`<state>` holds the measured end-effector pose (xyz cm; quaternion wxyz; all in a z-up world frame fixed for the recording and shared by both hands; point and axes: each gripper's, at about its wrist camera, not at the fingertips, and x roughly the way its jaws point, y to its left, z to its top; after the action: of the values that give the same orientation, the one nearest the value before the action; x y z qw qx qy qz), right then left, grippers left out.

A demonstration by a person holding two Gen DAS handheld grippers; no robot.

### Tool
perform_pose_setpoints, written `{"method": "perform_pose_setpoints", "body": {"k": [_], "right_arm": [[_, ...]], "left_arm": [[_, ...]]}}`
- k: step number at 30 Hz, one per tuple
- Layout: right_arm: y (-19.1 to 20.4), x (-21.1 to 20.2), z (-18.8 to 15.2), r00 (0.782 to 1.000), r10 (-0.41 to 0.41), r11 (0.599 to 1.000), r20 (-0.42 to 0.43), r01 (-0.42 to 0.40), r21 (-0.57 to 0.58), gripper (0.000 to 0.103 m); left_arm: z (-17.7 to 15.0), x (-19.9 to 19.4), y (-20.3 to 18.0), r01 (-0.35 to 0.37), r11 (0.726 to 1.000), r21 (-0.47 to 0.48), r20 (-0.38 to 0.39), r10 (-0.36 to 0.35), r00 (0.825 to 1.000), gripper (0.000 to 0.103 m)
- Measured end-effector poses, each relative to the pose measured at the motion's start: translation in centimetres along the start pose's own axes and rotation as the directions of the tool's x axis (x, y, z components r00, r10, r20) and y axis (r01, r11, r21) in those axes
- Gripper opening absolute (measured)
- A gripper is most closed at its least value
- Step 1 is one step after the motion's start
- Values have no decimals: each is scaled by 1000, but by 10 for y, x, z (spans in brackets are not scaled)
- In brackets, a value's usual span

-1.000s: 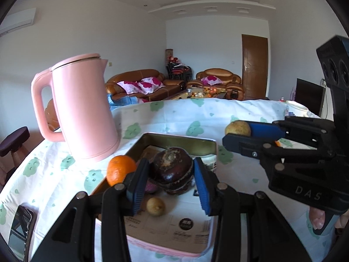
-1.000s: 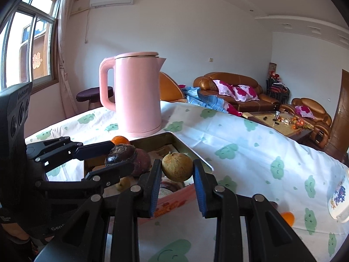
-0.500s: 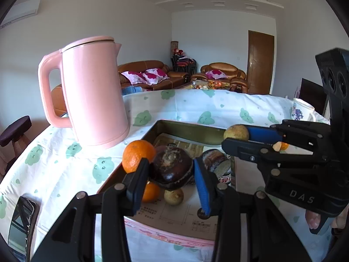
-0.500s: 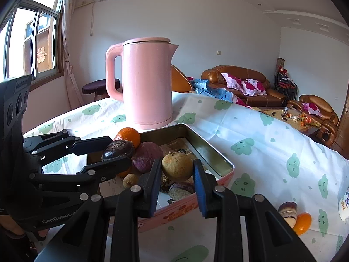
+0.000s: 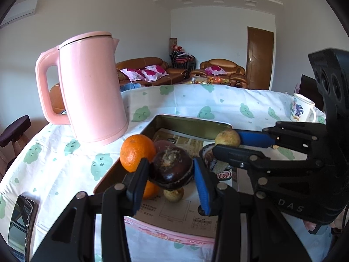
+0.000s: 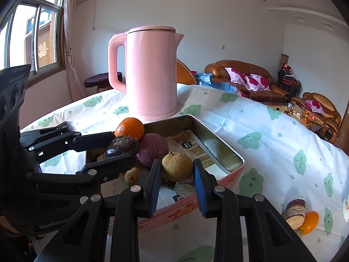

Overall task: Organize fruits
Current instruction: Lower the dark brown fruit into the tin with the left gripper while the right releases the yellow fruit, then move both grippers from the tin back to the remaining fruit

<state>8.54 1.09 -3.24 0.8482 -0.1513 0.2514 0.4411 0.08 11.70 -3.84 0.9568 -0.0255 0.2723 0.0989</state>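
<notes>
Closer now: dark, wrinkled, rough-crowned fruit [image 5: 172, 168]

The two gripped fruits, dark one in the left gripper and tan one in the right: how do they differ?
Colour: the dark fruit in the left gripper is glossy brown-purple; the tan fruit in the right gripper is matte yellowish-brown.
Shape: the dark fruit looks flattened, with a rough pale patch on top; the tan fruit is rounder.
Shared: each is clamped between its gripper's fingers and held above the tin tray.
</notes>
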Motion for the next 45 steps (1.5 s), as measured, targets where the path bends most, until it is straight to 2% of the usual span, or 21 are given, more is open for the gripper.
{"method": "perform_pose_setpoints", "body": {"k": [24, 27, 30, 32, 34, 37, 41, 45], "right_arm": [[3, 19, -8, 996, 23, 1000, -80, -25, -14, 31], [2, 18, -8, 996, 31, 999, -81, -31, -8, 31], [1, 17, -8, 997, 20, 1000, -78, -20, -4, 34], [-1, 13, -7, 998, -2, 1000, -67, 2, -1, 43], [-4, 7, -6, 999, -7, 1000, -49, 7, 12, 48], [-10, -3, -5, 1000, -12, 1000, -20, 12, 25, 55], [-20, -18, -7, 998, -59, 998, -2, 59, 10, 56], [-44, -32, -10, 992, -126, 991, 8, 125, 41, 56]], "left_arm": [[-3, 9, 4, -8, 1000, 13, -58, 9, 998, 45], [-3, 6, 5, -39, 999, 14, -46, 39, 998, 57], [0, -4, 8, -51, 999, 2, -19, 51, 999, 75], [4, -13, 9, -53, 999, -10, 14, 53, 998, 89], [8, -20, 9, -55, 998, -21, 42, 56, 998, 97], [14, -30, 4, -30, 999, -36, 84, 33, 996, 100], [23, -34, -12, 0, 1000, -24, 104, 2, 995, 101], [31, -28, -28, 48, 999, -14, 90, -46, 995, 101]]}}
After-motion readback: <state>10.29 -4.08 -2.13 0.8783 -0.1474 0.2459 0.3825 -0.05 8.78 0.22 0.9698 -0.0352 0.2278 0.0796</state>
